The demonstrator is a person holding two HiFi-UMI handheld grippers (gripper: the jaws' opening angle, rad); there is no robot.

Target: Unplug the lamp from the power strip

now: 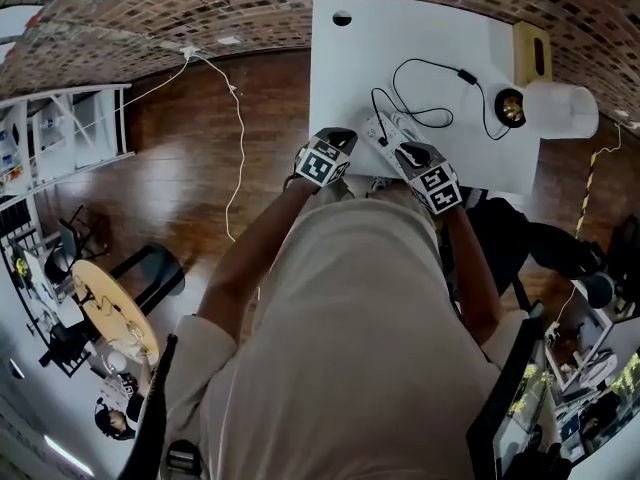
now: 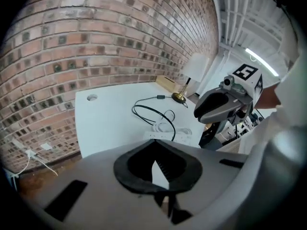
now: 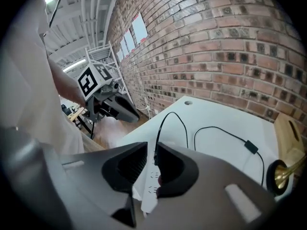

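Head view: I'm hovering the right gripper (image 1: 411,154) over the power strip (image 1: 384,128) by the table (image 1: 430,28)'s near edge, with open tabletop beyond and the lamp (image 1: 556,108) at the far right. Left gripper view: the left gripper (image 2: 154,143) is sitting clenched on nothing. Right gripper view: jaws are gaping slightly, with the plug (image 3: 156,157) probably between the tips and the strip partly hidden.

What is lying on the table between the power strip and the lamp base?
The black cord, with its inline switch, loops across the white table between the power strip and the lamp base; the head view shows this.
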